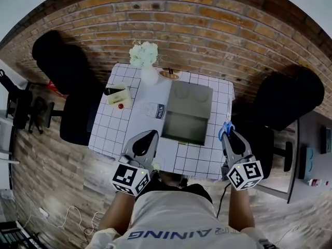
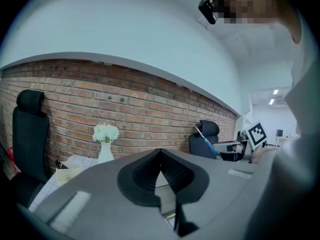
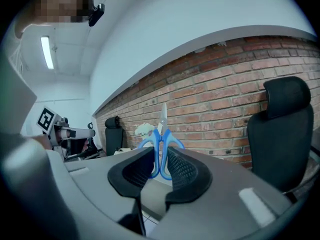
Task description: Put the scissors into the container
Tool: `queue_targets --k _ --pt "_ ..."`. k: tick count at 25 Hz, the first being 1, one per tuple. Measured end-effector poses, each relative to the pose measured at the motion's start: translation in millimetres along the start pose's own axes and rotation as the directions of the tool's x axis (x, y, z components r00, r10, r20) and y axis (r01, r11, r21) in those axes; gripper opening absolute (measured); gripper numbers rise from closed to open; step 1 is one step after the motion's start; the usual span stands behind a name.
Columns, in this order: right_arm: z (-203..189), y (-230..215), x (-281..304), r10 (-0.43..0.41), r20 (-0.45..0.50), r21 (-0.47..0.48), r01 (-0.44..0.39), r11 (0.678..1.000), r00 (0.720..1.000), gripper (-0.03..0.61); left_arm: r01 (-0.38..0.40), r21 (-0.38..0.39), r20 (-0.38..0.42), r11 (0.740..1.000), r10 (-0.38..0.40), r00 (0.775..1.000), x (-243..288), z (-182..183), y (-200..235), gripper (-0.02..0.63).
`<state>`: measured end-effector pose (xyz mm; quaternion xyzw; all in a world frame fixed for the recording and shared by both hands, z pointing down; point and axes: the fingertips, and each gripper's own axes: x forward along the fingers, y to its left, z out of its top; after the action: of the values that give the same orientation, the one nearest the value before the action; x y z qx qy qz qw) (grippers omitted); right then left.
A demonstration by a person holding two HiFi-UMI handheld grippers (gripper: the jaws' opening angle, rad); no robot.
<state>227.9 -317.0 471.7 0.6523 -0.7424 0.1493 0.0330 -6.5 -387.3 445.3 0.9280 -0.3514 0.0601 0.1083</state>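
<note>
Brick wall behind, grid-cloth table [image 1: 111,131] below me. Right gripper [image 1: 229,135] jaws are clamped on the blue handles of the scissors [image 3: 161,143], with the blade poking out past the tips. The scissors are held just right of the container [image 1: 193,105], outside it. Left gripper [image 1: 150,138] jaws are pressed together with nothing between them, near the container's front left corner. A vase [image 1: 149,75] of white flowers stands beyond the container's far left corner. A small tray [image 1: 117,95] sits left of the container.
</note>
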Motion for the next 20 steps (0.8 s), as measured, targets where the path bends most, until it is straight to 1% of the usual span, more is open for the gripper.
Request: queue_targets --k 4,7,9,12,15,18,20 --pt "-4.5 17.0 23.6 -0.063 -0.018 0.019 0.063 0.998 0.998 0.101 0.064 0.003 -0.045 0.998 -0.064 0.997 13.9 -5.6 34.2 0.0" --pt "-9.7 27.3 39.7 -0.097 -0.022 0.019 0.098 0.995 0.995 0.101 0.101 0.009 -0.053 0.995 -0.1 0.994 19.7 -3.0 54.6 0.0" --pt "-17.7 33.8 49.6 -0.108 -0.042 0.008 0.108 0.994 0.993 0.101 0.11 0.006 -0.058 0.994 -0.11 0.992 20.5 -2.4 66.6 0.0" --pt "-36.3 39.4 62.5 -0.101 -0.104 0.001 0.102 0.995 0.989 0.102 0.113 -0.003 -0.066 0.994 -0.113 0.991 22.9 -4.6 78.0 0.0" --pt "-57.6 39.0 72.6 -0.074 -0.17 0.042 0.083 0.996 0.983 0.101 0.115 -0.025 -0.073 0.993 -0.116 0.991 22.1 -8.5 78.9 0.0" --pt "-83.7 37.7 85.5 -0.058 -0.257 0.018 0.064 0.998 0.965 0.103 0.111 -0.064 -0.081 0.992 -0.116 0.99 16.2 -13.2 75.9 0.0" --pt "-104.7 38.5 94.9 -0.046 -0.32 -0.016 0.044 0.999 0.946 0.103 0.109 -0.071 -0.088 0.992 -0.115 0.99 12.3 -16.8 72.9 0.0"
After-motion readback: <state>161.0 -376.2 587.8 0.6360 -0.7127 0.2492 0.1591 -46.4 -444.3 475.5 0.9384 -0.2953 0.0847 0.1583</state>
